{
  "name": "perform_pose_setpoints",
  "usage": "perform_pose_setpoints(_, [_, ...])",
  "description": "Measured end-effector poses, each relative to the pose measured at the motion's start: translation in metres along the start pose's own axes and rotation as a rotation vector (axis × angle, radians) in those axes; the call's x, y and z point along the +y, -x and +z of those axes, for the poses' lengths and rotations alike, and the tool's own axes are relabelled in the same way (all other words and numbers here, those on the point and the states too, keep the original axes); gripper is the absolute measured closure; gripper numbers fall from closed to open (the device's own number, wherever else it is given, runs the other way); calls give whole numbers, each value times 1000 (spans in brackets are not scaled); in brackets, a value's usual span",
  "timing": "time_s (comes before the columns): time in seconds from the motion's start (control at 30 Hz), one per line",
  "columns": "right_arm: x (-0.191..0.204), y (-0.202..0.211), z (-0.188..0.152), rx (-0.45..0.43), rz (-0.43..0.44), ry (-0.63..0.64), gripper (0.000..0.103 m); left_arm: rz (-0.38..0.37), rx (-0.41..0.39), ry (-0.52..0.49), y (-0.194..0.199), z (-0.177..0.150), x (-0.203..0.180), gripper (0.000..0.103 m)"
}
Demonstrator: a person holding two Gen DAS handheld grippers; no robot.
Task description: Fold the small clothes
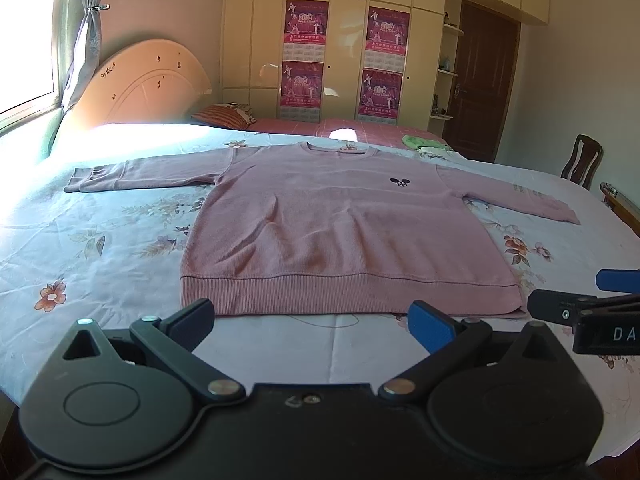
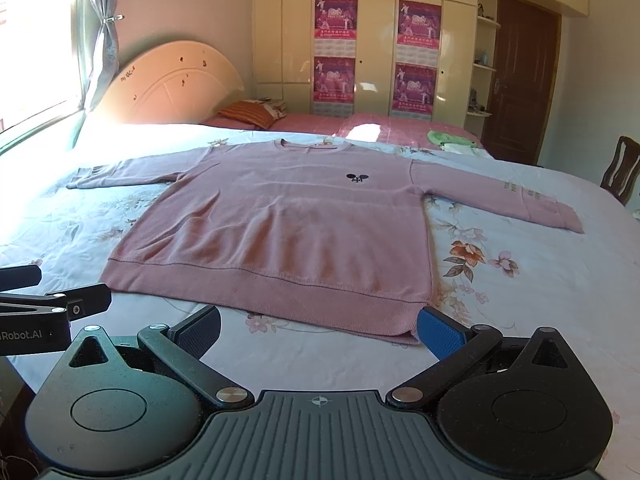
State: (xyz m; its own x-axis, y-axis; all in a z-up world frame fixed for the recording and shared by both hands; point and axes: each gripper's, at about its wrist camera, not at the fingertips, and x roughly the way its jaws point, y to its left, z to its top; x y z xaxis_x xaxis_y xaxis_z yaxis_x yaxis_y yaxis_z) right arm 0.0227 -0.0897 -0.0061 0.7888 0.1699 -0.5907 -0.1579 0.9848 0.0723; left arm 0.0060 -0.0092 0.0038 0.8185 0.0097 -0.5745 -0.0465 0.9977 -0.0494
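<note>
A pink long-sleeved sweatshirt [image 1: 320,224] lies flat and face up on the floral bed sheet [image 1: 100,240], sleeves spread to both sides, hem nearest me. It also shows in the right wrist view [image 2: 288,232]. My left gripper [image 1: 312,322] is open and empty, just short of the hem near its middle. My right gripper [image 2: 318,330] is open and empty, just short of the hem's right corner. The right gripper shows at the right edge of the left wrist view [image 1: 580,300]. The left gripper shows at the left edge of the right wrist view [image 2: 60,296].
The bed's headboard [image 1: 140,84] stands at the far left by a window. A striped pillow [image 1: 224,116] and a green cloth [image 1: 424,142] lie at the far side. A wardrobe [image 1: 340,48], a door [image 1: 480,80] and a wooden chair [image 1: 582,160] stand beyond.
</note>
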Motion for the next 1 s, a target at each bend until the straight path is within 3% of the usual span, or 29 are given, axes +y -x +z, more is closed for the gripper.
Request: perform_pose_setpoints(1.0, [-1, -1, 2, 2, -1, 0, 0, -9, 6, -21, -4, 0, 0, 0])
